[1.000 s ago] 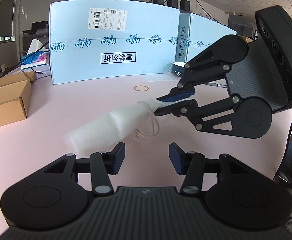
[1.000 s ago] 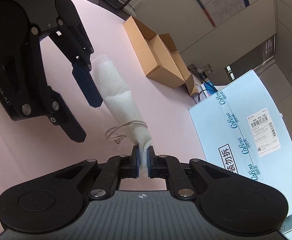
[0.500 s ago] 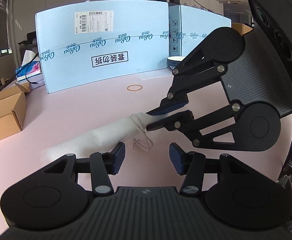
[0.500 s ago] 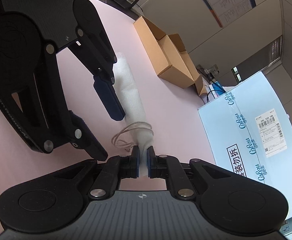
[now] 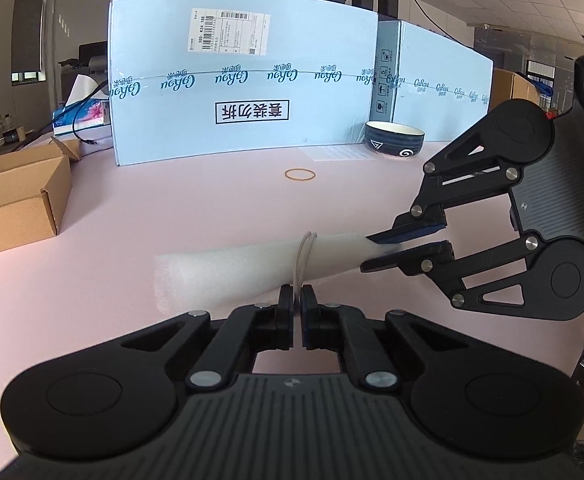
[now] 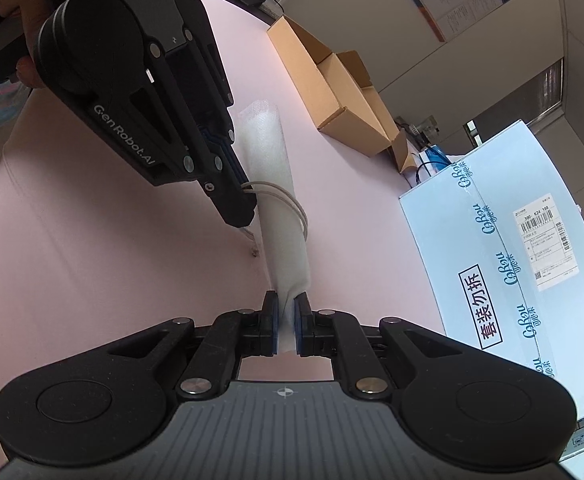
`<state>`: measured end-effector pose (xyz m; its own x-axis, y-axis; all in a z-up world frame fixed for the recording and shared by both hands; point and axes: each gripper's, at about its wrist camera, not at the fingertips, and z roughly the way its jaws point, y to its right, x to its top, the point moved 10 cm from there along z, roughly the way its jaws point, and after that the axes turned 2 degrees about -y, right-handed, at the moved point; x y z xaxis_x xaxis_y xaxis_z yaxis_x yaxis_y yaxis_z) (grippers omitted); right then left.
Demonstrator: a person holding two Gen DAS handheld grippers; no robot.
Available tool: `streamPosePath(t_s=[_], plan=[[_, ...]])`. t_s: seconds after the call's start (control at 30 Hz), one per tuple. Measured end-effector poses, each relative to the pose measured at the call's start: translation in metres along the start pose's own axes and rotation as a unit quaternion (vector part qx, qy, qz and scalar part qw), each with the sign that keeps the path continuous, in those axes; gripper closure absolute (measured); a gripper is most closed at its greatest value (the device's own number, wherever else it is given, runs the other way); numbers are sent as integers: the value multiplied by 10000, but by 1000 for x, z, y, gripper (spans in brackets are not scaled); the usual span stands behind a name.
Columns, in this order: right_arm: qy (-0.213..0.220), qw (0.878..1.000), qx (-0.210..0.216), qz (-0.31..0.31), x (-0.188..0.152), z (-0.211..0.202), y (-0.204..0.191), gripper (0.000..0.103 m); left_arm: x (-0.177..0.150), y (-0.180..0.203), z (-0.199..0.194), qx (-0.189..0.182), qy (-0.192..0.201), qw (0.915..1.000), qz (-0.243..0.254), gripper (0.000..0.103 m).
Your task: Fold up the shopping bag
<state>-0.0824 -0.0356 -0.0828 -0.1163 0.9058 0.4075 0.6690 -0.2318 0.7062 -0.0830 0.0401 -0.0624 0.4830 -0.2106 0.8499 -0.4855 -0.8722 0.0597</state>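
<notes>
Bag (image 5: 251, 268) rolled into tube, lies on pink table (image 5: 171, 208). Right gripper (image 6: 287, 316) clamps one end. Left gripper (image 5: 297, 304) pinches cord (image 5: 306, 256) looped round middle. Risk: thin cord slips from pads; hard pull unrolls tube.
</notes>
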Motion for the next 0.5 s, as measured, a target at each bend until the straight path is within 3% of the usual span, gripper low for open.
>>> streamPosePath(t_s=[0.27, 0.3, 0.43, 0.5], plan=[[78, 9999, 5, 69, 3, 2, 0, 95, -7, -3, 4, -29, -169, 9998, -100, 99], [105, 9999, 7, 97, 5, 2, 0, 94, -9, -3, 3, -27, -183, 9998, -107, 96], [330, 9992, 35, 199, 15, 6, 0, 87, -14, -5, -2, 36, -227, 9996, -145, 61], [415, 9989, 56, 224, 19, 7, -1, 79, -16, -9, -7, 121, -250, 9995, -163, 56]])
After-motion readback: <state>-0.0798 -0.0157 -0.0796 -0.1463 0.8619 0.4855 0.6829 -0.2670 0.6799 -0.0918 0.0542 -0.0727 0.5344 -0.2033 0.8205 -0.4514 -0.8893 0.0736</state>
